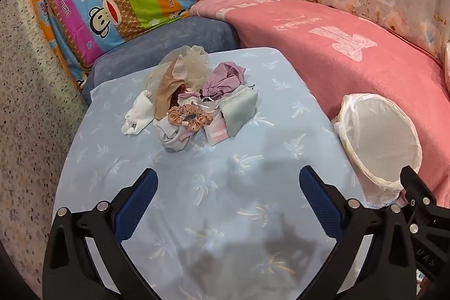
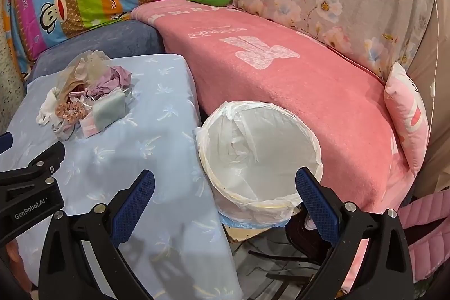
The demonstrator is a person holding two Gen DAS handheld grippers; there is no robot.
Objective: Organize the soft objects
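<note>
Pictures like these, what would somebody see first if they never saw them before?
Probably the heap of soft things, scrunchies, pouches and bits of cloth, piled in the middle of the blue palm-print sheet. Next, the white lined bin standing empty at the sheet's right edge, against the pink blanket. Both the left gripper and the right gripper hang open in front, holding nothing.

Open right tongs (image 2: pixel 225 187) above white-lined bin (image 2: pixel 281 204), pile of soft items (image 2: pixel 87 97) on blue cloth (image 2: pixel 157 137) beyond.
</note>
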